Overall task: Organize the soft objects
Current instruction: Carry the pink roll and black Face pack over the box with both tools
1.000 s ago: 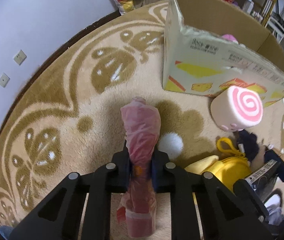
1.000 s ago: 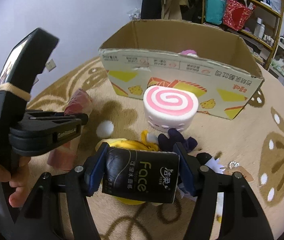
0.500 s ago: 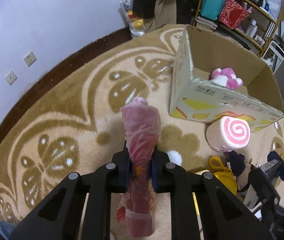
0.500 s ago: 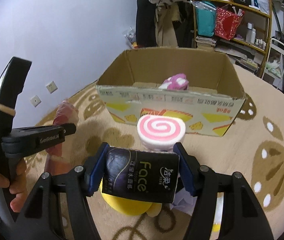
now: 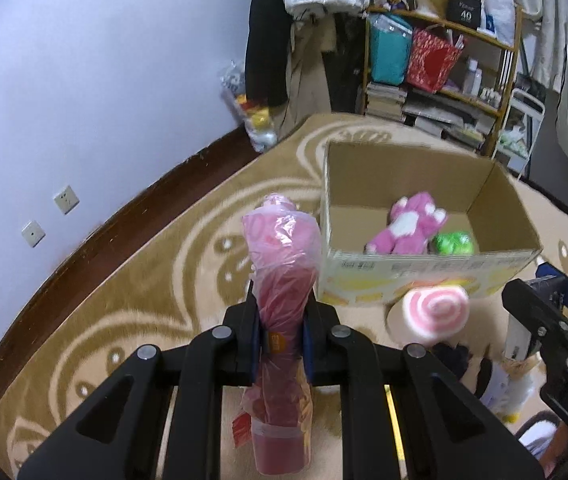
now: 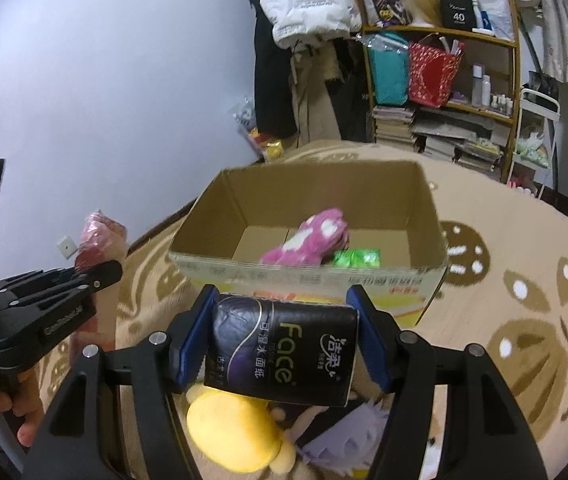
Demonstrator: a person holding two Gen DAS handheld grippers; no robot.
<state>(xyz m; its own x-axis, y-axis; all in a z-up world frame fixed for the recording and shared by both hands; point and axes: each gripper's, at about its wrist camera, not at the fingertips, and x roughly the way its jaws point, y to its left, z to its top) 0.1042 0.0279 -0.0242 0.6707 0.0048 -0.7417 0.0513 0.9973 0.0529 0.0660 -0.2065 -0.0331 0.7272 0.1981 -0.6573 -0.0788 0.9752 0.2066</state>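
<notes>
- The left tool [image 5: 282, 338] is clamped narrow around the waist of a pink plastic-wrapped bundle [image 5: 284, 280], which stands upright between the pads; gripping at mid-length probably keeps the long soft item from flopping over.
- The right tool [image 6: 280, 342] is spread wide and closed on the two short ends of a black tissue pack [image 6: 282, 350], a hold that suits its broad, squashy shape.
- Both loads hang above the rug [image 5: 144, 280], on the near side of the cardboard box [image 6: 427, 216], which sits open-topped as the likely collecting place.
- A pink plush toy [image 5: 407, 230] and a green packet [image 5: 453, 244] already lie on the box floor.
- A pink swirl cushion [image 5: 431, 314] rests against the box's near wall; a yellow plush [image 6: 236, 432] lies nearer, unsorted.
</notes>
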